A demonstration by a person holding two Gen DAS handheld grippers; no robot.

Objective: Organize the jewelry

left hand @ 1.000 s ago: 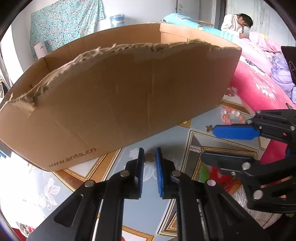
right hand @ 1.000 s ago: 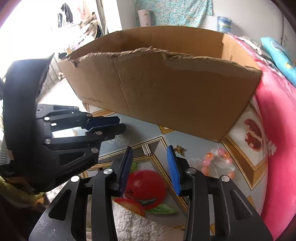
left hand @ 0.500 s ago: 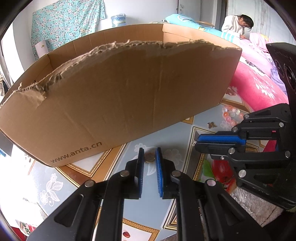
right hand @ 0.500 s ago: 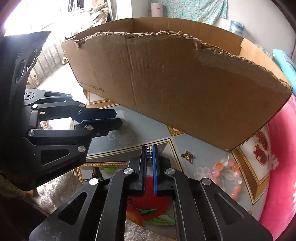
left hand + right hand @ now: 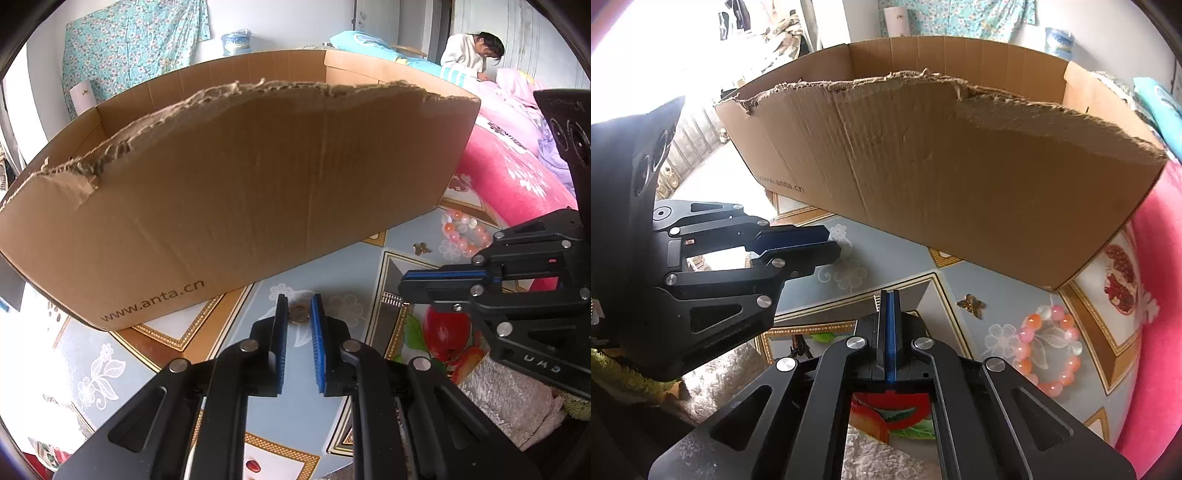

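A small gold ring [image 5: 300, 315] sits pinched between the blue pads of the left gripper [image 5: 299, 314], held just above the patterned tablecloth [image 5: 325, 424] and in front of the cardboard box [image 5: 236, 192]. The right gripper [image 5: 891, 306] has its pads pressed flat together, and at their tip a small silver ridged clip [image 5: 876, 302] shows beside the left pad; whether it is truly caught between the pads cannot be told. On the cloth to the right of that gripper lie a gold flower-shaped piece [image 5: 971, 304] and, further right, a pink and white bead bracelet [image 5: 1049, 350], well apart from each other and both close to the box's lower front edge. The box's near wall has a ragged, torn top edge and stands tall directly ahead of both grippers, leaving only a strip of bare cloth between its base and the fingertips. A pink blanket [image 5: 1152, 332] bounds the cloth on the right, just past the bracelet. The two grippers stand side by side, near each other but not touching. A person in white [image 5: 465, 55] sits far behind the box.
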